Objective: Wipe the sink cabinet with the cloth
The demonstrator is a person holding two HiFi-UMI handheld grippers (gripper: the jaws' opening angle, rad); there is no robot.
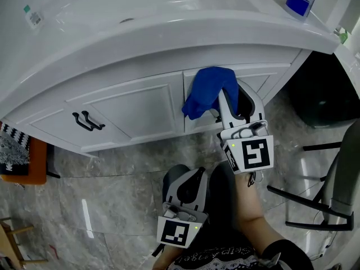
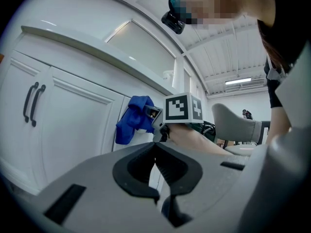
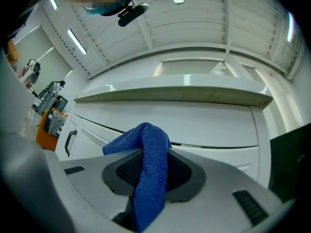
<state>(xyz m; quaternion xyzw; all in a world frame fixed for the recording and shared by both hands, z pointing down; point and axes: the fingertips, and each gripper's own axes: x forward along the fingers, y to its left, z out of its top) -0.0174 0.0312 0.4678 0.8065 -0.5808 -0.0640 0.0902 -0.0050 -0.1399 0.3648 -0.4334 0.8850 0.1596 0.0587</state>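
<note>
At one o'clock, the right tongs (image 3: 148,165) pinch a blue cloth (image 1: 207,91) against the white sink cabinet (image 1: 135,108) door; at six o'clock, the left tongs (image 2: 156,165) sit closed, holding nothing.

Blue cloth (image 1: 205,91) against white sink cabinet (image 1: 132,108)
</note>
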